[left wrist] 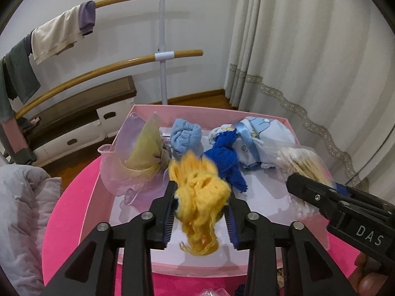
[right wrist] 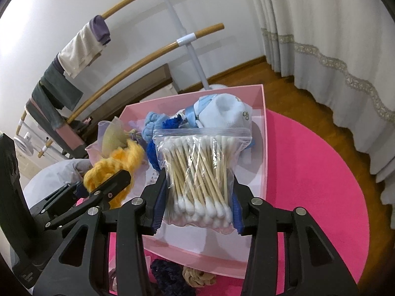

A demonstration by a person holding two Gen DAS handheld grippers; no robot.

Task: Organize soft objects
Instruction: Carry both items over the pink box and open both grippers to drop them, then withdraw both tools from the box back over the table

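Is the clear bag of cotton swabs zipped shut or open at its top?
Shut, as far as the right wrist view shows: the zip strip of the bag of cotton swabs runs flat and unbroken across the top, and no swab sticks out.

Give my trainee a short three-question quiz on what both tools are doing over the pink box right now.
1. True or false: the left tool holds the fluffy yellow yarn bundle above the shallow pink cardboard box.
2. What does the right tool grip? A) clear zip bag of wooden cotton swabs B) dark blue knitted cloth C) light blue rolled sock
3. Fill in: the box rests on a round ___ mat.

Key: 1 true; 2 A; 3 pink.
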